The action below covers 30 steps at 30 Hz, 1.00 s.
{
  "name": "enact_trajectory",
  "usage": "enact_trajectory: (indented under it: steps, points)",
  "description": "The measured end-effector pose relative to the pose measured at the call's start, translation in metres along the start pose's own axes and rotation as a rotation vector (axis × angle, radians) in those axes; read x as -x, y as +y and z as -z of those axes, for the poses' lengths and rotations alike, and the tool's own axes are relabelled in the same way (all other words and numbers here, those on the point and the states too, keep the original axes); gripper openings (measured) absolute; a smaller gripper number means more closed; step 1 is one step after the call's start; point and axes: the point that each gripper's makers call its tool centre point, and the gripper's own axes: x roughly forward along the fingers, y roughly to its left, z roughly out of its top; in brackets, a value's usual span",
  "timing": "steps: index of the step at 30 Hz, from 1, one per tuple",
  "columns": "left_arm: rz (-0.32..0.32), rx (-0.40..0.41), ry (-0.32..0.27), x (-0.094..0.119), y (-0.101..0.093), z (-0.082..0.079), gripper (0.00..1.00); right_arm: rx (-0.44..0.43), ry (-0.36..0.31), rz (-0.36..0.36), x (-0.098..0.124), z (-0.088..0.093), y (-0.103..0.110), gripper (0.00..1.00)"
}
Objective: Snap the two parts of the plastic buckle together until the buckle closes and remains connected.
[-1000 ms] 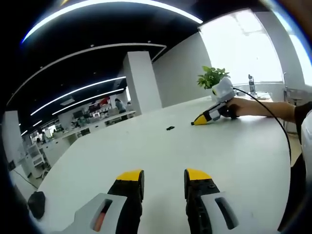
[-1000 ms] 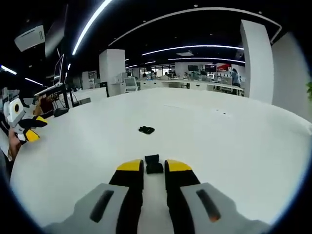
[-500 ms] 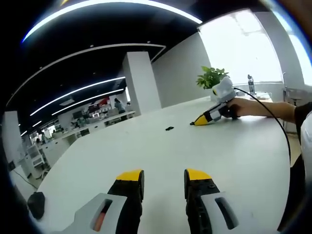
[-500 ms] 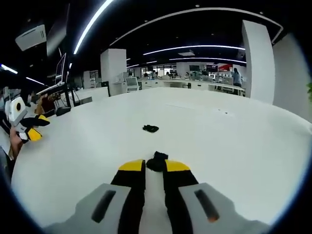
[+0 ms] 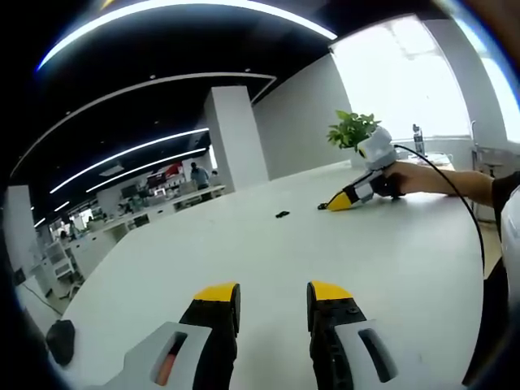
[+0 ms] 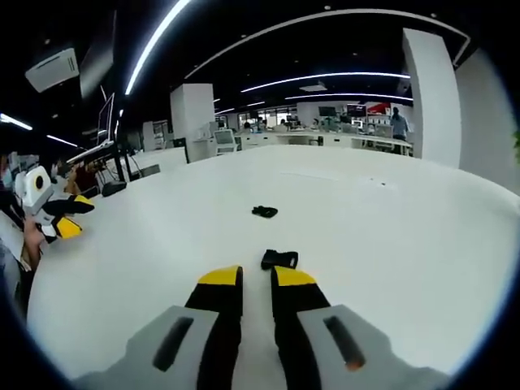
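Observation:
One black buckle part (image 6: 279, 259) lies on the white table (image 6: 390, 244) just ahead of my right gripper (image 6: 257, 276), slightly to its right. The jaws stand a narrow gap apart with bare table between them. The second black buckle part (image 6: 264, 212) lies farther out on the table, also seen as a small dark piece (image 5: 282, 214). My left gripper (image 5: 272, 294) hovers low over bare table, jaws wide apart and empty. A hand holds the right gripper (image 5: 335, 202) far across the table; the left gripper (image 6: 63, 216) appears at the far left.
A potted plant (image 5: 353, 128) stands behind the right gripper at the table's far side. A dark object (image 5: 60, 341) lies near the table's left edge. Office desks and pillars lie beyond. A person's sleeve (image 5: 508, 203) shows at the right.
The near buckle part, between my right gripper's tips a second ago, now lies on the table just past them. The right view has swung slightly. The left gripper stays put.

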Motion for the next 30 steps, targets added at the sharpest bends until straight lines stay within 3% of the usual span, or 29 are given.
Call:
enact_trajectory:
  steps: [30]
  points:
    - [0.019, -0.005, 0.012, -0.004, -0.006, 0.001, 0.33, 0.012, 0.003, -0.027, -0.005, -0.001, 0.011, 0.15]
